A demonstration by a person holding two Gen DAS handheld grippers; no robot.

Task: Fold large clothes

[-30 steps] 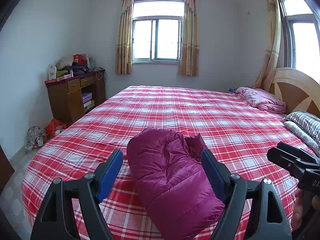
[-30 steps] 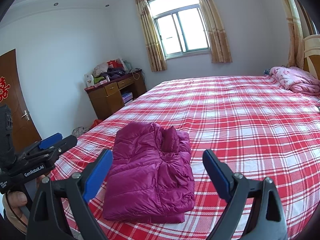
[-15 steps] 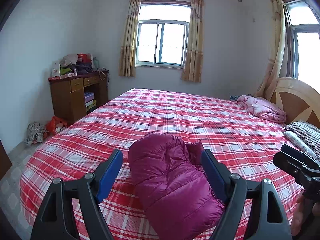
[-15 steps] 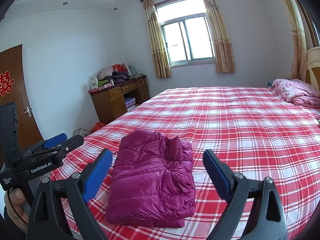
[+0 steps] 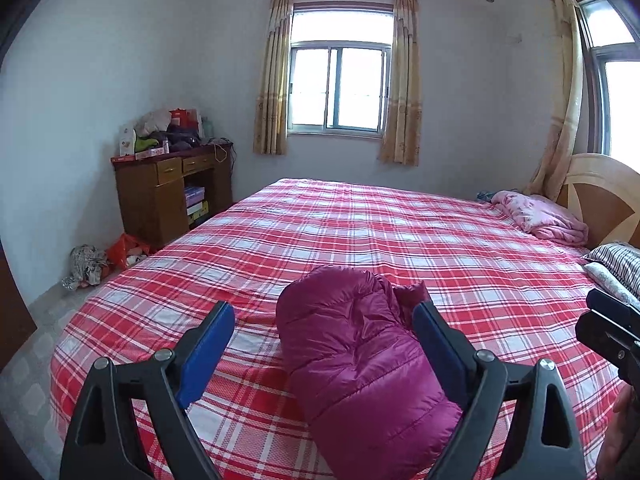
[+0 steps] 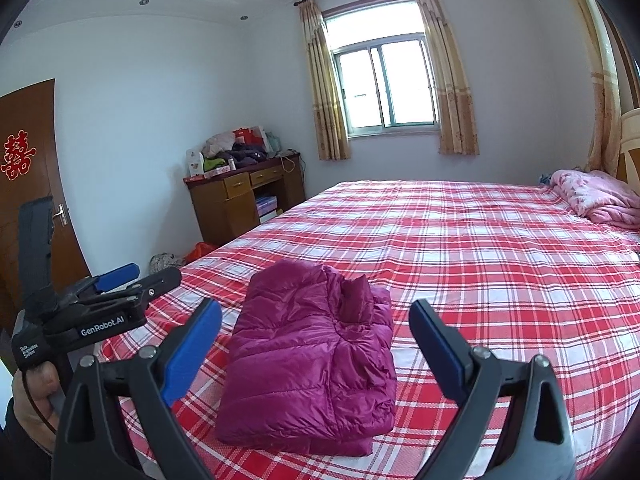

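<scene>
The folded jacket [image 6: 312, 356] lies on the bed [image 6: 500, 264]. The left gripper [image 5: 324, 334] and the right gripper [image 6: 316, 326] are both spread wide, empty. In the left view, the jacket's 6 o'clock end is cut off.

Your magenta down jacket [image 6: 312, 356] is quilted synthetic cloth with a soft sheen, puffy between the stitch lines. Under it, the red plaid bedsheet [image 6: 480, 264] is matt woven cloth, lightly creased. Your left gripper [image 5: 324, 320] and right gripper [image 6: 316, 320] have matt black plastic arms, smooth blue pads [image 6: 192, 344] and small bright metal pivot bolts. The pink blanket [image 5: 540, 216] looks fleecy and matt. The wooden desk [image 5: 168, 192] has a brown, slightly glossy varnish; the wooden headboard [image 5: 600, 196] is smooth and lacquered.
</scene>
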